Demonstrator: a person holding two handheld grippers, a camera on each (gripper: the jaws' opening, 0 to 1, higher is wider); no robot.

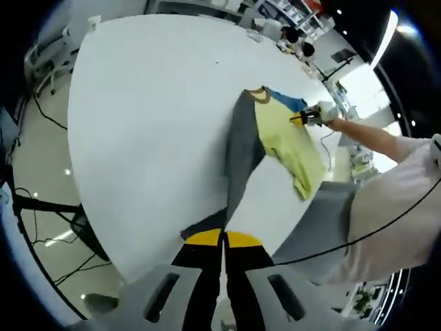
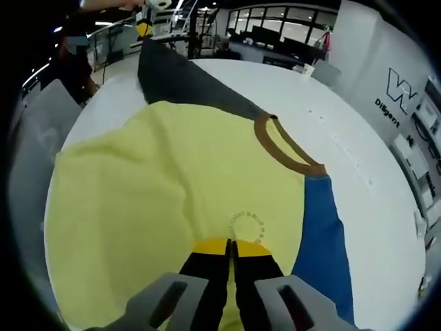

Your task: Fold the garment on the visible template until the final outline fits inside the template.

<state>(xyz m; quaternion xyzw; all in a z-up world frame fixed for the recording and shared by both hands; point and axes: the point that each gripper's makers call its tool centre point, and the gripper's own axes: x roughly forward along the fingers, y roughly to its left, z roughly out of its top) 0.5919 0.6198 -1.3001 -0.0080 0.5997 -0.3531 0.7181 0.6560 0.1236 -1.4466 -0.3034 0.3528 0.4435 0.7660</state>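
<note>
The garment is a shirt with a yellow body (image 2: 158,200), a brown collar (image 2: 286,146), a blue sleeve (image 2: 320,234) and a grey sleeve (image 2: 182,77). It stretches between both grippers over the white table (image 1: 151,124). My left gripper (image 1: 224,236) is shut on the end of the grey sleeve (image 1: 242,148); it also appears far off in the right gripper view (image 2: 145,29). My right gripper (image 2: 232,243) is shut on the yellow fabric near a small round print. A gloved hand holds it (image 1: 309,117) beside the blue sleeve (image 1: 289,102). The yellow body (image 1: 293,148) droops toward the table edge.
A person in a white top (image 1: 400,200) stands at the table's near edge, with a grey area (image 1: 320,221) below. Desks and equipment (image 1: 289,27) line the far side. Cables and a black frame (image 1: 48,207) lie on the floor. Windows (image 2: 289,31) lie beyond the table.
</note>
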